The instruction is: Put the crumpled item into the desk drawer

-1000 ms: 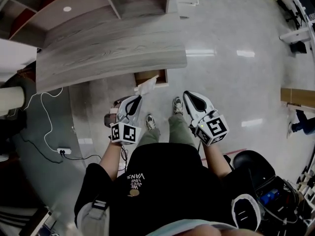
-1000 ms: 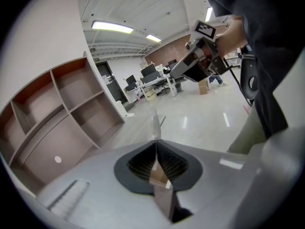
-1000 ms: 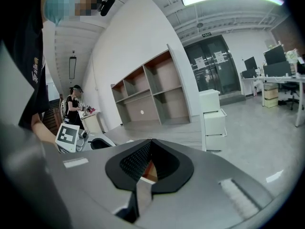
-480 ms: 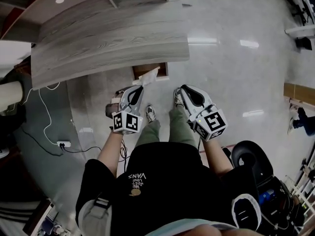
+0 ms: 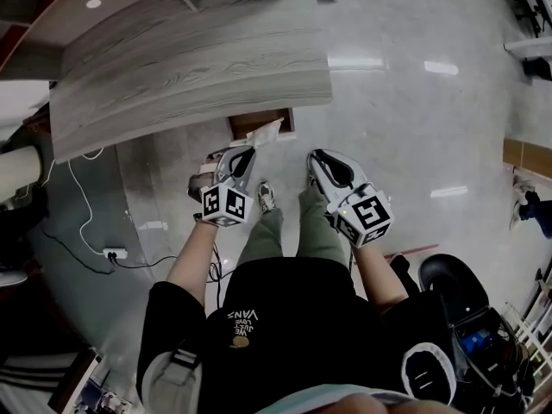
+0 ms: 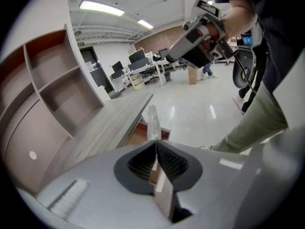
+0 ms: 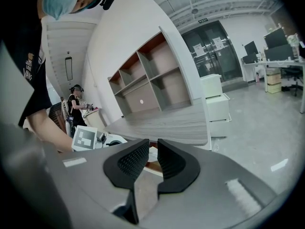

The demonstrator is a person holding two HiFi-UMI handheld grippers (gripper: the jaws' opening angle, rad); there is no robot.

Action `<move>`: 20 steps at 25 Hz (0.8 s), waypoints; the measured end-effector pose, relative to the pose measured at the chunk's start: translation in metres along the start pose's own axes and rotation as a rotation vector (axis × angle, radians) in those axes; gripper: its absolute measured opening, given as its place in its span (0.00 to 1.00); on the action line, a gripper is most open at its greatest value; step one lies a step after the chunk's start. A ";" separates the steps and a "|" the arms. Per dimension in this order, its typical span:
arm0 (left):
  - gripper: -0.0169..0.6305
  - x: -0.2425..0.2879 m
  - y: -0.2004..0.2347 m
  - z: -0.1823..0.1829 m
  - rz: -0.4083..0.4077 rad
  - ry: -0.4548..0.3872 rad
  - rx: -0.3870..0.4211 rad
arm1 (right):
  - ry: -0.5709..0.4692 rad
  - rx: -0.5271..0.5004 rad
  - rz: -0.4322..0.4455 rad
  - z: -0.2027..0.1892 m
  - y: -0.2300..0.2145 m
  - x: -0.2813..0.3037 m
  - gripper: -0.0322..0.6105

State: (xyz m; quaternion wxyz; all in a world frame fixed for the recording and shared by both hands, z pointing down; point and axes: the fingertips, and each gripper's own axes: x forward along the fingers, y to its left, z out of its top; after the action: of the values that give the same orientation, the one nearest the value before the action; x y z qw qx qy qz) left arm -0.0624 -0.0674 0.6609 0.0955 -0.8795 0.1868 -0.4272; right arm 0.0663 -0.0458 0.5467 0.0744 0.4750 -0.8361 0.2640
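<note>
Obs: Glossy pale floor (image 5: 414,119) of an open office. A curved grey wood-grain desk top (image 5: 190,67) lies ahead of the person, and a brown-lined open desk drawer (image 5: 246,124) shows just under its near edge.

Rec: Where is the task item?

Obs: The white crumpled strip of paper or film (image 5: 266,133) is pinched in the left gripper (image 5: 245,153). In the left gripper view the ribbed pads are pressed together on its lower end (image 6: 155,147), and the rest (image 6: 151,120) stands out beyond the tips.

Rec: Long axis?

Obs: It runs forward along the jaw line, away from the person and toward the drawer.

Rec: Which way is the drawer from that claw?

Obs: Straight ahead and near. In the head view the strip's free end overlaps the drawer's front rim. Height above the rim cannot be told from these views.

Rec: And the right gripper (image 5: 317,158)?

Obs: It sits beside the left one, apart from it and a little farther from the drawer. Its pads (image 7: 153,144) stand slightly parted with nothing between them.

Rec: Judgement?

Obs: This looks like late carry, so the left gripper is the working one. The next move probably calls for a short push forward, with the strip fully over the cavity before the pinch is let go. Because the strip is light, it may cling to the pads or catch on the rim.
</note>
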 end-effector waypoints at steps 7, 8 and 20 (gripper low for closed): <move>0.12 0.017 -0.002 -0.012 0.000 0.052 0.007 | 0.023 0.020 -0.001 -0.017 -0.002 -0.003 0.11; 0.12 0.020 -0.003 -0.013 0.003 0.059 0.009 | 0.023 0.023 -0.002 -0.018 -0.003 -0.004 0.11; 0.12 0.051 0.018 -0.033 0.072 0.153 -0.023 | 0.040 0.062 -0.011 -0.030 -0.019 -0.004 0.11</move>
State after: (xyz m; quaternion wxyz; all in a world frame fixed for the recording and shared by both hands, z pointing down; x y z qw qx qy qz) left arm -0.0642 -0.1053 0.7117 0.0864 -0.8380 0.2300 -0.4873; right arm 0.0805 -0.0351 0.5780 0.0777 0.4765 -0.8232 0.2988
